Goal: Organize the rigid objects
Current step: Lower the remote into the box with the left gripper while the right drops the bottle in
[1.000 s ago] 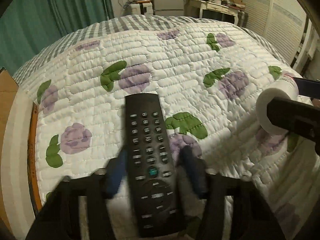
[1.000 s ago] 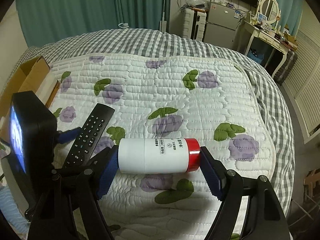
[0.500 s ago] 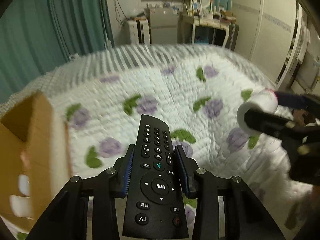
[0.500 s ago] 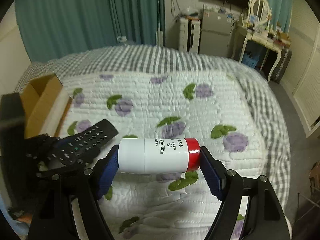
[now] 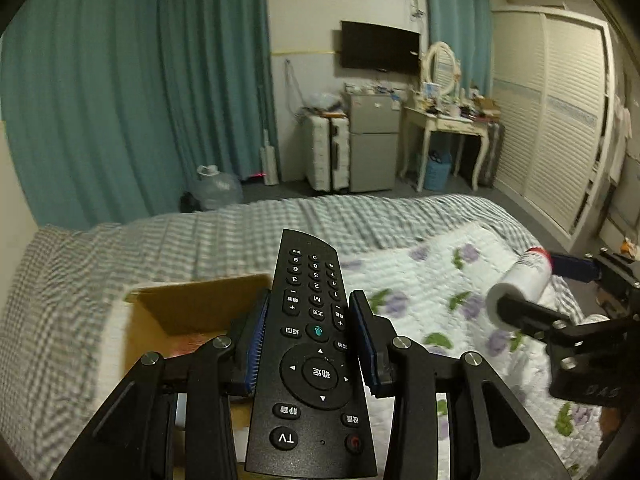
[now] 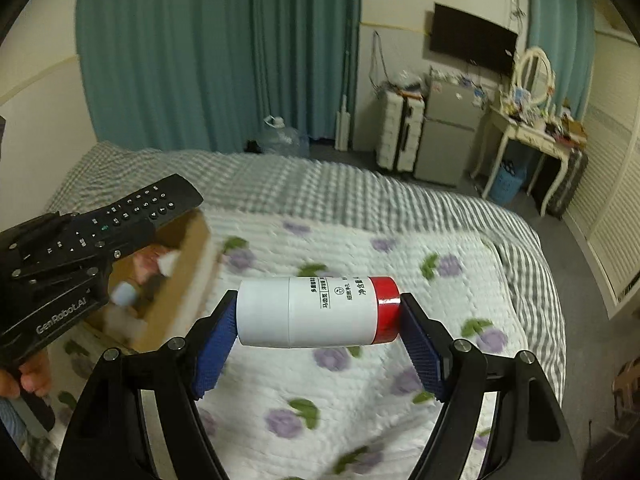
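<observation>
Our left gripper (image 5: 310, 344) is closed on the black remote (image 5: 312, 360), its 2 blue pads pressing the remote's long edges about midway along, the number keys pointing away from us. Our right gripper (image 6: 316, 336) is spread wide yet clamped on the white bottle (image 6: 316, 312), 1 pad on the white base and 1 on the red cap, so the bottle lies crosswise between the fingers. Both things are in the air above the quilted bed (image 6: 360, 400). The cardboard box (image 5: 192, 312) sits just beyond and below the left gripper, to the left of the right gripper.

What worries us: the bottle is held only end to end, so we judge that a small tilt or a bump against the box wall could let it roll or slip out. The remote sticks well past the pads at both ends, and a knock on the box rim could lever it loose. The 2 grippers are near each other and could collide over the box.

The left gripper is raised, roughly level, aimed over the box; the right is held level beside it, over the quilt.
</observation>
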`<control>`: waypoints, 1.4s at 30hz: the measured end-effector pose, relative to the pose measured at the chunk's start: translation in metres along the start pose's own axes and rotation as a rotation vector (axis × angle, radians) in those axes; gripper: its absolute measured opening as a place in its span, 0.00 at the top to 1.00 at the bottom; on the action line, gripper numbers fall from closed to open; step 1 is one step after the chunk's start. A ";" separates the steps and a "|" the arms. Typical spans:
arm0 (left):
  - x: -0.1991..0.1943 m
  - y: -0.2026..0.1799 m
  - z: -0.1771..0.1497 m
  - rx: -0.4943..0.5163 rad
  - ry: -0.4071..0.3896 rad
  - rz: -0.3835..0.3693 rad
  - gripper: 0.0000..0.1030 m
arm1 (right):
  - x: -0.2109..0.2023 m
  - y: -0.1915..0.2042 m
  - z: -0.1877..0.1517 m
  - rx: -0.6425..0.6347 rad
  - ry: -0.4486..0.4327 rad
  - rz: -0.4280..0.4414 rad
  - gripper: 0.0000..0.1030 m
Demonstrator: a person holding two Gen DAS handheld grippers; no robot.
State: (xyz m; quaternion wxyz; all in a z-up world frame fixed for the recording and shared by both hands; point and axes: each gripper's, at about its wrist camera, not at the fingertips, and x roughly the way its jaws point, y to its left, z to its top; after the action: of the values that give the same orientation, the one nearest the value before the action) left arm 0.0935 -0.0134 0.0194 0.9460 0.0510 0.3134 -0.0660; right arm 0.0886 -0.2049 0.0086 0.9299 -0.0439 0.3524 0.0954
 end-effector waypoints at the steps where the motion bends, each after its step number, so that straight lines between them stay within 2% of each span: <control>1: 0.000 0.010 0.000 -0.008 0.000 0.010 0.62 | -0.002 0.008 0.004 -0.008 -0.008 0.005 0.25; 8: 0.024 0.079 -0.023 -0.053 0.063 0.084 0.62 | 0.011 0.066 0.026 -0.065 -0.017 0.052 0.25; 15: 0.065 0.105 -0.062 -0.083 0.171 0.085 0.62 | 0.044 0.105 0.027 -0.113 0.031 0.078 0.25; 20: 0.084 0.114 -0.077 -0.096 0.225 0.080 0.61 | 0.064 0.120 0.023 -0.135 0.064 0.077 0.25; 22: 0.089 0.116 -0.081 -0.102 0.249 0.062 0.59 | 0.070 0.125 0.022 -0.138 0.075 0.073 0.25; 24: 0.091 0.118 -0.083 -0.095 0.261 0.082 0.46 | 0.075 0.126 0.021 -0.137 0.085 0.071 0.25; 25: 0.090 0.119 -0.082 -0.092 0.263 0.104 0.42 | 0.077 0.127 0.021 -0.138 0.090 0.070 0.25; 30: 0.071 0.125 -0.074 -0.114 0.227 0.079 0.41 | 0.077 0.135 0.025 -0.140 0.093 0.073 0.25; 34: 0.047 0.138 -0.068 -0.136 0.172 0.100 0.41 | 0.072 0.147 0.032 -0.155 0.088 0.079 0.25; 42: 0.018 0.164 -0.066 -0.181 0.105 0.103 0.41 | 0.077 0.194 0.022 -0.179 0.118 0.103 0.25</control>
State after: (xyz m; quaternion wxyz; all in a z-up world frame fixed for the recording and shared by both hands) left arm 0.0953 0.1557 -0.0351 0.9310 -0.0155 0.3643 0.0140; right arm 0.1192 -0.0009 -0.0287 0.8939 -0.1141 0.3983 0.1712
